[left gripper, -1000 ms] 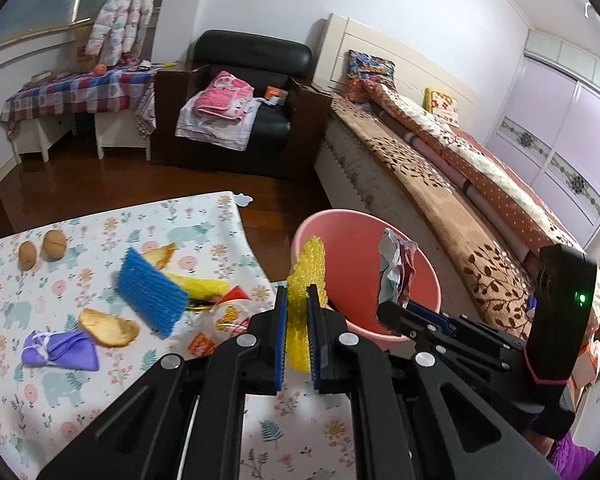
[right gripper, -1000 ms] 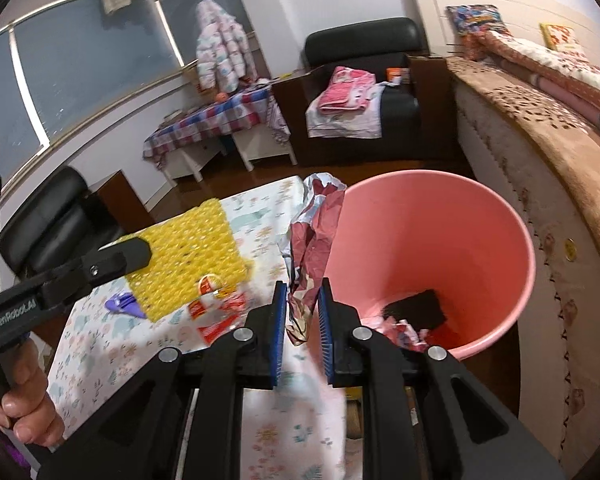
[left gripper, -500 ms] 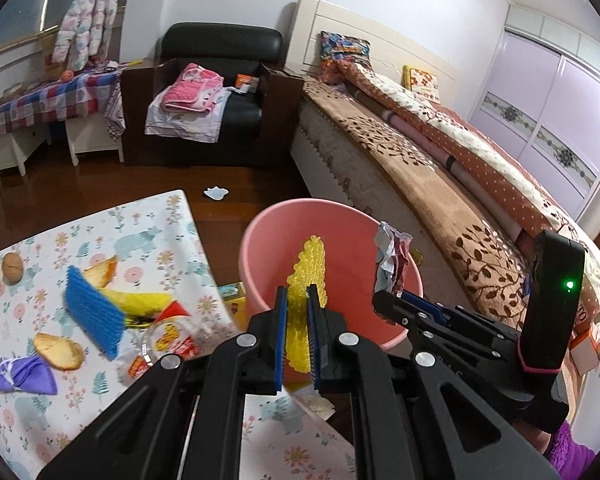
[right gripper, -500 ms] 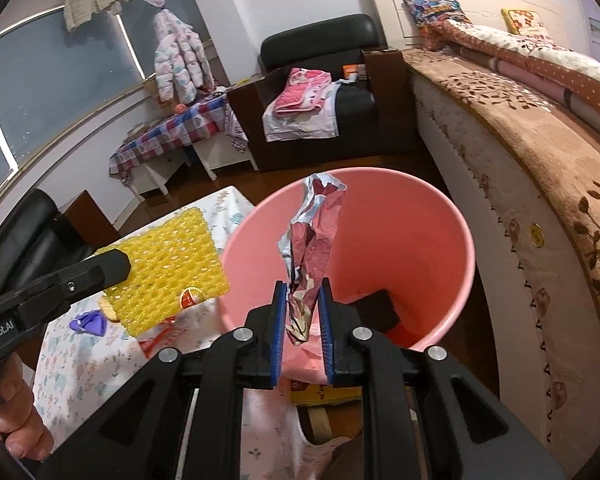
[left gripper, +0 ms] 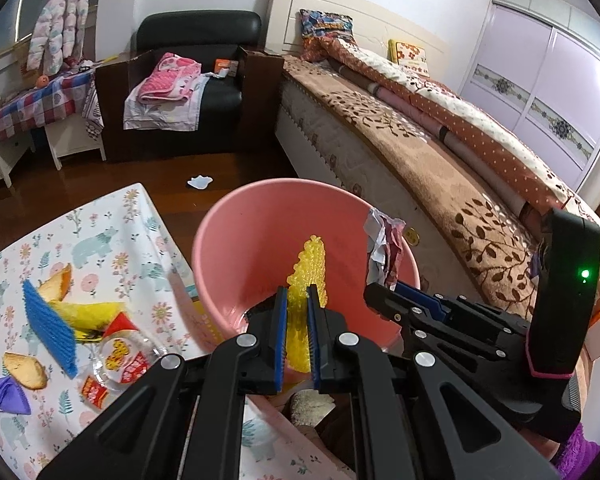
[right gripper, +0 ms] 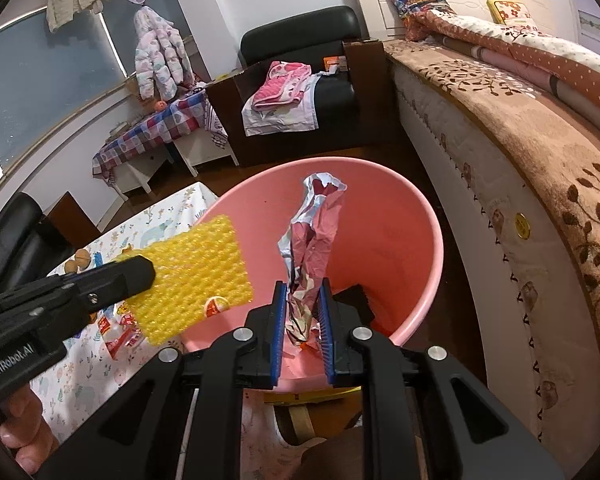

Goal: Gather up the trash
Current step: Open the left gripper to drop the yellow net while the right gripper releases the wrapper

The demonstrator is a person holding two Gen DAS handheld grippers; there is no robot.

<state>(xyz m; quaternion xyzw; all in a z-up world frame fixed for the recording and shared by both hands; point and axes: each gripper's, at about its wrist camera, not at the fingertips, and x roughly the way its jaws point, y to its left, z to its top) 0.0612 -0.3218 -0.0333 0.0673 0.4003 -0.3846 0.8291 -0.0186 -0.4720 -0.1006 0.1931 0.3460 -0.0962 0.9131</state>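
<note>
- The left gripper (left gripper: 297,312) pinches a yellow bubble sheet (left gripper: 308,280) between its blue pads, as it did a second ago; the sheet stands on edge and now sits over the open mouth of the pink bucket (left gripper: 220,232), where earlier it hung over the table edge just left of the bucket.
- The right gripper (right gripper: 303,304) is pressed on a crumpled red-and-silver wrapper (right gripper: 314,236), grip unchanged; the wrapper now stands over the middle of the bucket (right gripper: 412,216), while a second ago it was above the near-left rim.
- In the right wrist view the yellow sheet (right gripper: 196,276) has come from over the table to overlap the bucket's left rim.
- The bucket fills more of both views than before, and its dark contents at the bottom (right gripper: 354,300) lie nearer the gripper tips.
- The table with the patterned cloth (left gripper: 112,240) has slid to the left of the left wrist view; the blue sheet (left gripper: 48,328), peels (left gripper: 24,370), purple cloth (left gripper: 2,396) and clear packet (left gripper: 120,356) lie on it as before.
- A hand (right gripper: 20,436) shows at the lower left, on the left gripper's handle.
</note>
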